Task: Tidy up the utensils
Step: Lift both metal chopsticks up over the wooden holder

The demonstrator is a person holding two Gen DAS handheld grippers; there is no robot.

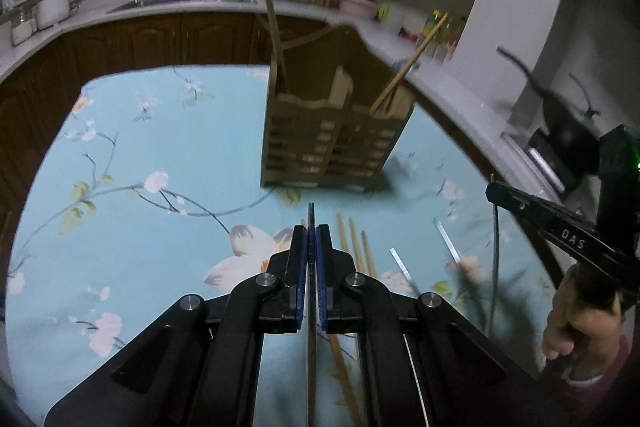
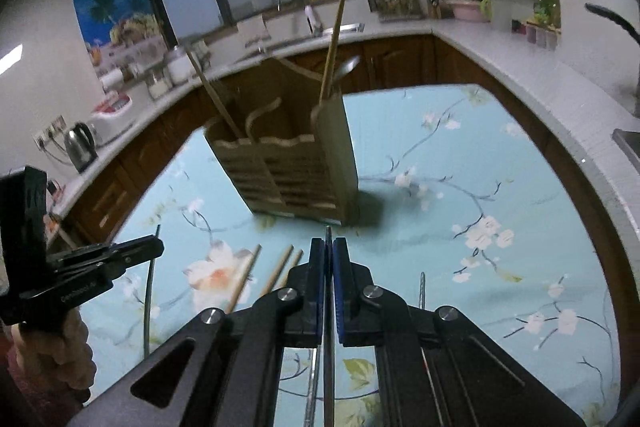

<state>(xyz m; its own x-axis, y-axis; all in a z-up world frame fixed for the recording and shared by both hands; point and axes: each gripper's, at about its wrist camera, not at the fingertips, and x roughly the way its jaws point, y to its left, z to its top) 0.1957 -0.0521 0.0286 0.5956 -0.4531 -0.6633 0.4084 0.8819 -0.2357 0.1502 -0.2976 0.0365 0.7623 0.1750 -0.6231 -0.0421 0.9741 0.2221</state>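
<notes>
The left gripper (image 1: 311, 233) has its blue-padded jaws pinched on a thin dark metal utensil handle (image 1: 311, 367), whose tip pokes out just past the pads toward twelve o'clock. The right gripper (image 2: 329, 245) is likewise pressed together on a second slim metal utensil (image 2: 328, 367), held edge-on. What kind of utensil either one is I cannot tell; their working ends are cut off below the fingers.

At twelve o'clock from both grippers, well apart from them, stands the slatted wooden utensil caddy (image 1: 332, 147) on the worktop covered with a light blue flowered cloth (image 1: 152, 147). Wooden chopsticks lean out of its compartments, and from the right wrist view a metal spoon bowl (image 2: 347, 67) shows above its back wall, blurred.

Loose wooden chopsticks (image 1: 356, 247) lie on the cloth just beside the left gripper at about one o'clock, partly hidden beneath its fingers. Flat metal utensil handles (image 1: 448, 241) lie further toward two o'clock, smeared by blur. A person's hand (image 1: 576, 323) grips the right tool at the edge of the left wrist view.

Behind runs a white kitchen counter (image 2: 500, 55) with a sink, jars and a kettle.
</notes>
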